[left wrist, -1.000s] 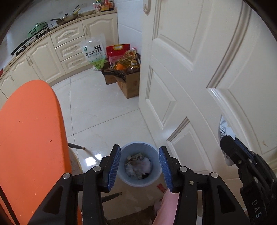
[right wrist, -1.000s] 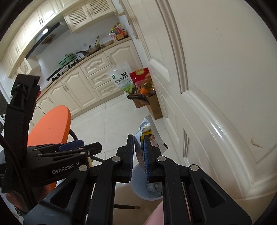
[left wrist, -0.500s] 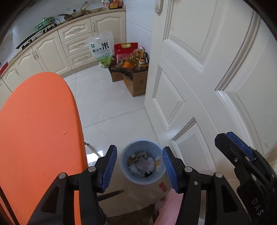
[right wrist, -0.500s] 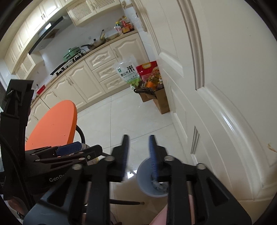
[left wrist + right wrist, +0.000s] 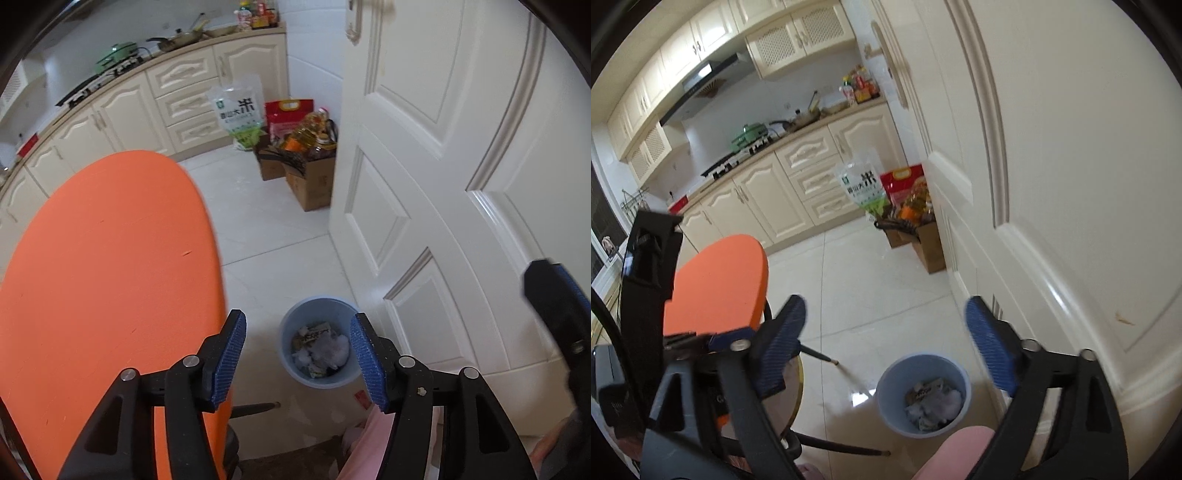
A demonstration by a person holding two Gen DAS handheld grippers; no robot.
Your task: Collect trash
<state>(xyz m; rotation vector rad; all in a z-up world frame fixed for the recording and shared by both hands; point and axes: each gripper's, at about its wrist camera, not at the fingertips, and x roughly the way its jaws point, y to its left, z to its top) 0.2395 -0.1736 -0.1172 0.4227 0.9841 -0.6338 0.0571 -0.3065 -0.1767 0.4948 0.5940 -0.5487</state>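
The right tool (image 5: 886, 347) has just been opening; its blue pads now stand wide apart with nothing between them. The left tool (image 5: 295, 358) has also been opening, half apart and empty. The blue trash bin (image 5: 886, 398), low centre on the tiled floor (image 5: 879, 280) beside the white door (image 5: 1071, 184), holds crumpled wrappers (image 5: 934, 402).

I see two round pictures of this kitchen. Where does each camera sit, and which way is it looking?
Left wrist view: on the left gripper, looking steeply down at the blue bin beside the orange table; the right gripper's finger shows at the right edge.
Right wrist view: on the right gripper, jaws wide and empty, facing the cabinets; the left gripper shows at left.
Shared: bin, table, white door, cardboard boxes.
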